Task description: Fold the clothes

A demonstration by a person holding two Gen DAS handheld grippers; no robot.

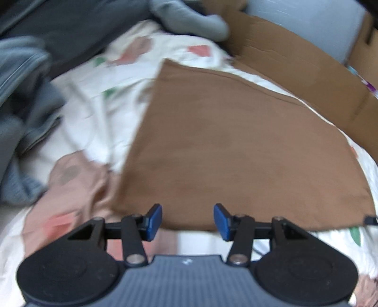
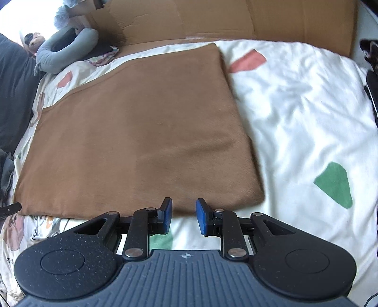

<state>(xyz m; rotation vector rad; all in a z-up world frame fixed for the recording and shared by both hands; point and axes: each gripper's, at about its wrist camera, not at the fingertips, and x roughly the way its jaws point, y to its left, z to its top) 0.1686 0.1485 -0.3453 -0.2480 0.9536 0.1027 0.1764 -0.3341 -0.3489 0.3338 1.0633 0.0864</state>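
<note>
Brown garment (image 2: 141, 132) lies flat on the white patterned bedsheet (image 2: 295, 113), squared off into a neat rectangle with straight edges; looks like at least one fold is done, though layers can't be counted from here. Judging by its size, one or two more folds remain, probably bringing the near edge up or halving it sideways.

Left gripper (image 1: 187, 220) hangs over the near edge of the garment, jaws apart, nothing between them. Right gripper (image 2: 183, 217) sits just beside the near right corner, jaws narrower but also apart, nothing held; cloth is not pinched by either.

Around: flattened cardboard (image 2: 212, 21) along the far side of the bed, a grey neck pillow (image 2: 68, 54) at the far left corner, a heap of grey-blue clothes (image 1: 26, 99) on the left, apparently still unfolded. Dark fabric (image 2: 16, 94) is at the left margin.

Nothing lies on the garment itself. The clothes heap crowds the left side, so little spare room there; the right half of the sheet is open. Left view is blurred, so detail there is uncertain.
</note>
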